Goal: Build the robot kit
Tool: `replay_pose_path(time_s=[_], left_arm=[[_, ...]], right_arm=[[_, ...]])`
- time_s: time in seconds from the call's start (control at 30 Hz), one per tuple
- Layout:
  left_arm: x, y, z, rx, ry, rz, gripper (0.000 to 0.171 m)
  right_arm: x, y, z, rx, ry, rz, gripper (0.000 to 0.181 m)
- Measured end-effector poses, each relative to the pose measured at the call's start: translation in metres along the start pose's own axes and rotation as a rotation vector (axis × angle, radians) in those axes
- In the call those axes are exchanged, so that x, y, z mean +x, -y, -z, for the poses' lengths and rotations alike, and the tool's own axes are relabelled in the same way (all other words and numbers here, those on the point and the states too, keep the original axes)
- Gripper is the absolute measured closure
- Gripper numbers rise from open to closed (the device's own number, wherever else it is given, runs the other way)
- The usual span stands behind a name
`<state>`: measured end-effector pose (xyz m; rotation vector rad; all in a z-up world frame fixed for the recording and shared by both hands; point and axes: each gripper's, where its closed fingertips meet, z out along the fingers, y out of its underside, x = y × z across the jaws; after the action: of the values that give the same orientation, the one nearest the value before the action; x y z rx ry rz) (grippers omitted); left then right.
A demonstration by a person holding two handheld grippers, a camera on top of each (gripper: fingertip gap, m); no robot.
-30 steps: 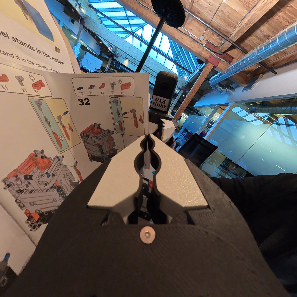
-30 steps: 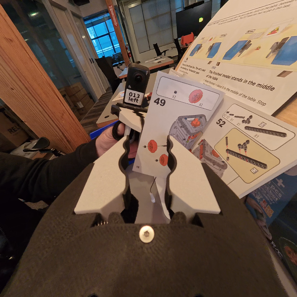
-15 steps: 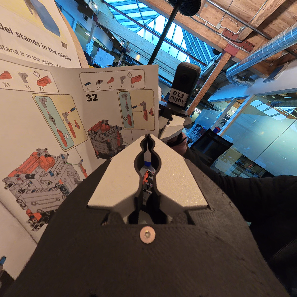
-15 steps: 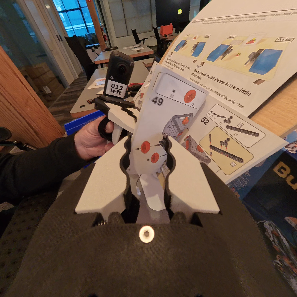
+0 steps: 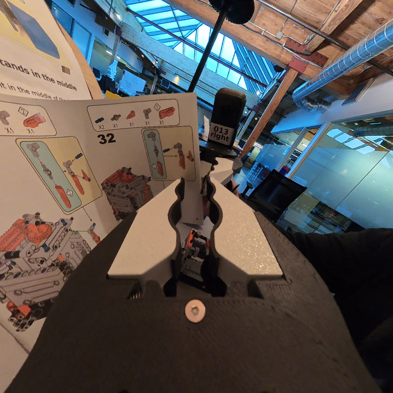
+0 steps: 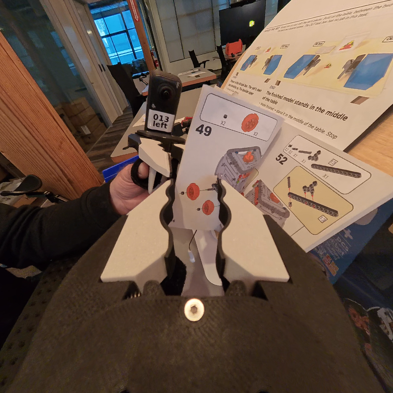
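Ahead, booklet page (image 6: pixel 223 153) fills open right claw (image 6: pixel 194 185) gap.

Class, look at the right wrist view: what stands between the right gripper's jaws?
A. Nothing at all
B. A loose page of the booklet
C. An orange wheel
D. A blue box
B: the page stands upright in the gap of the open right gripper.

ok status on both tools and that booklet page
left tool barely open, upright booklet page edge in its gap. right tool open at the same page, contact unclear. small brick model beneath the left tool.
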<state>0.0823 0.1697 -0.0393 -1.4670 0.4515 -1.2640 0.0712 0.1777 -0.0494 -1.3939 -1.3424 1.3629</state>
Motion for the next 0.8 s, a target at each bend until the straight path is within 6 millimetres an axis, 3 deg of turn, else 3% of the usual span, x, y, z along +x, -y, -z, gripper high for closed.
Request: replay_pose_path(time_s=[0.8], left_arm=[[-0.0019,-0.0012,-0.0015,0.030,-0.052,0.052,0.157]], right_arm=[[-0.0009,0.0009,0.0002,0.026,0.036,-0.024,0.144]])
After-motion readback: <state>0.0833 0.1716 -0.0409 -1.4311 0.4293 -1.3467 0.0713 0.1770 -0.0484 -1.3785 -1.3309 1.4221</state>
